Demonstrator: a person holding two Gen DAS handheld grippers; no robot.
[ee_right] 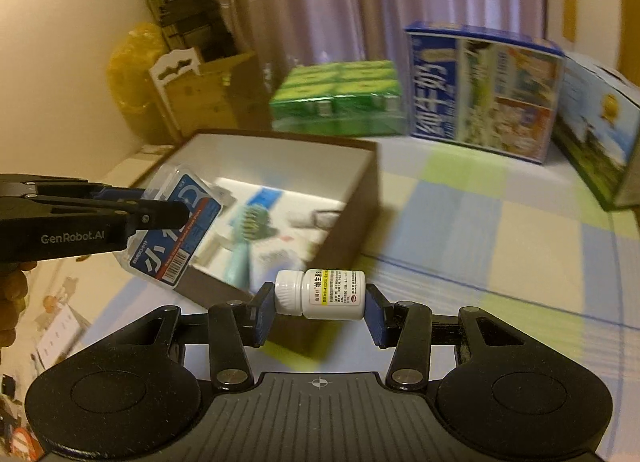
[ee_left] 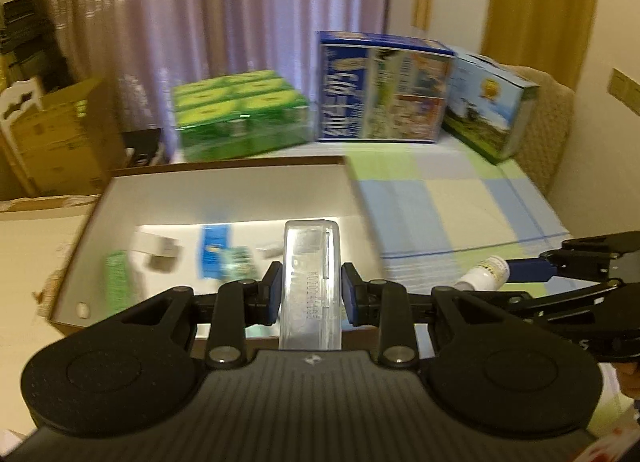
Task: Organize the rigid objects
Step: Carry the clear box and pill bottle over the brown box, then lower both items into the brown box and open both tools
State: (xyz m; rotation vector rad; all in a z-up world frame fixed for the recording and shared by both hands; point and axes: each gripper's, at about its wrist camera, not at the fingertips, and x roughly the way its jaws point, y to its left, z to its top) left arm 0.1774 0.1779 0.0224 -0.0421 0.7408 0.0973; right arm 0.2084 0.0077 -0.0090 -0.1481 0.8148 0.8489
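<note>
Clear case (ee_left: 311, 282) clamped in left tongs (ee_left: 311, 294), pill bottle (ee_right: 326, 294) gripped crosswise by right tongs (ee_right: 320, 312).

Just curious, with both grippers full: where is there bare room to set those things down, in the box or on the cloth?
The checked cloth is bare from the box across to the cartons at the back. Inside the box, the floor along its far wall looks free; the near and middle floor is crowded with small packets, blurred here.
</note>
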